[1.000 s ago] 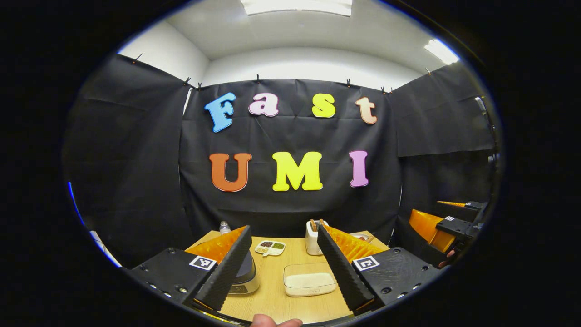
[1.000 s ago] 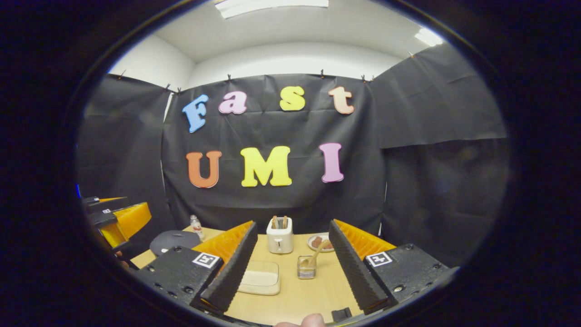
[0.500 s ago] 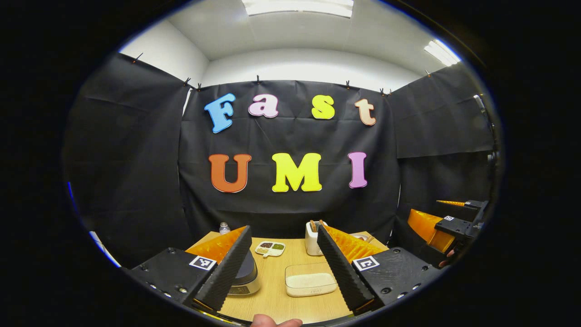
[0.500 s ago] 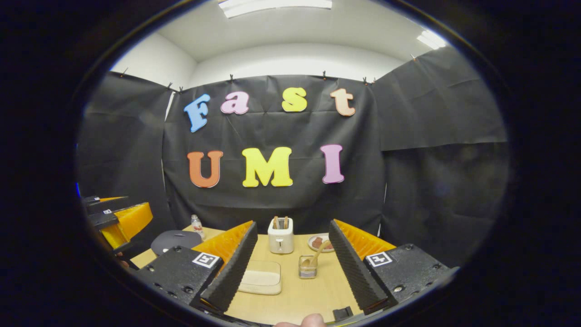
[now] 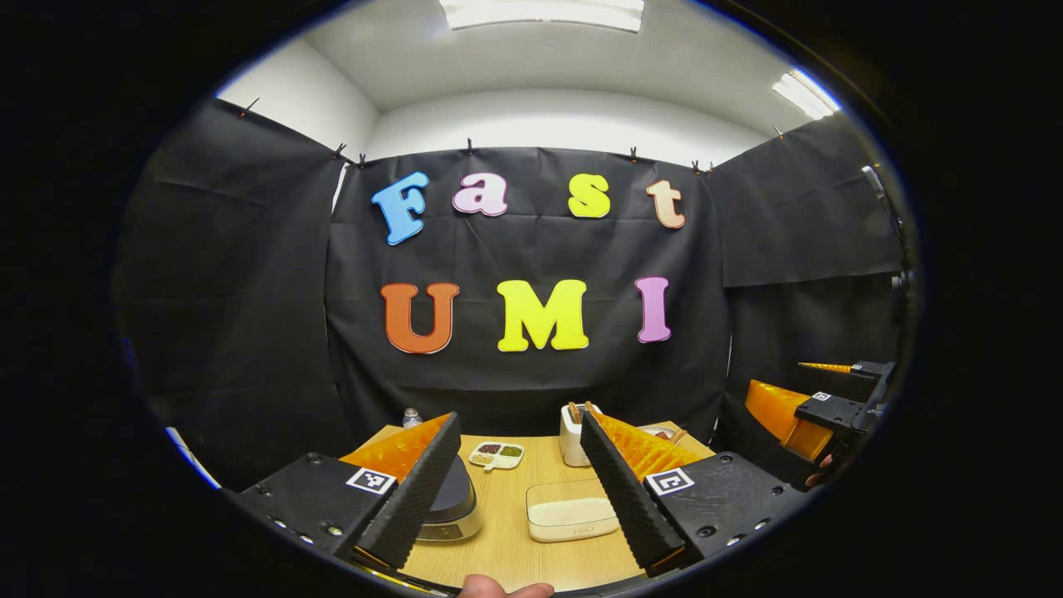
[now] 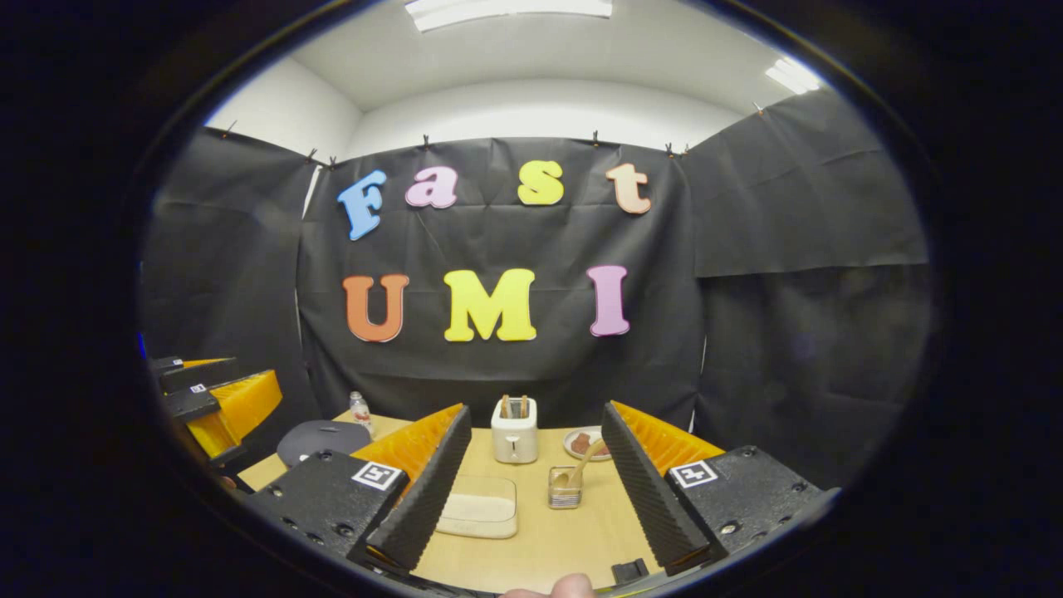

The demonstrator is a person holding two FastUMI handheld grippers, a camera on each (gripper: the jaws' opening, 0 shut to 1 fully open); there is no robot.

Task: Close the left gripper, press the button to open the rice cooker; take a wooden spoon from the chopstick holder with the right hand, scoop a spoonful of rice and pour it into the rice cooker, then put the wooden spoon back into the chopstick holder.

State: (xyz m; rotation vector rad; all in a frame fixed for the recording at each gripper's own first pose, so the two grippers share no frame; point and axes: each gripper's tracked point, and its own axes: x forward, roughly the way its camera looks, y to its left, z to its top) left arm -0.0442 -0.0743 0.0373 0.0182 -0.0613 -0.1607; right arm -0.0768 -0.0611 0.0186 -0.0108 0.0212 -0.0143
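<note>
A wooden table [image 6: 540, 548] stands inside a booth of black cloth, under a white ceiling with bright lamps. Compared with one second ago almost nothing has changed: in the left gripper view the rice cooker [image 5: 453, 507] and the flat white box of rice [image 5: 571, 521] have slid a little to the right and up, so the left gripper [image 5: 519, 482] is drifting slightly, but I judge that the task has not really begun. Its jaws stay wide apart and empty, although the task asks to shut them first before the button is pressed. The right gripper [image 6: 536, 477] is also wide open and holds nothing, and it hangs above the near edge of the table. The rice cooker is at the left side of the table, partly hidden behind the left finger; its dark grey lid [image 6: 322, 438] looks flat and down, so it is not opened yet. The wooden spoon [image 6: 581, 463] leans in the small chopstick holder [image 6: 564, 492], right of the rice box and in front of a white toaster [image 6: 515, 432].
</note>
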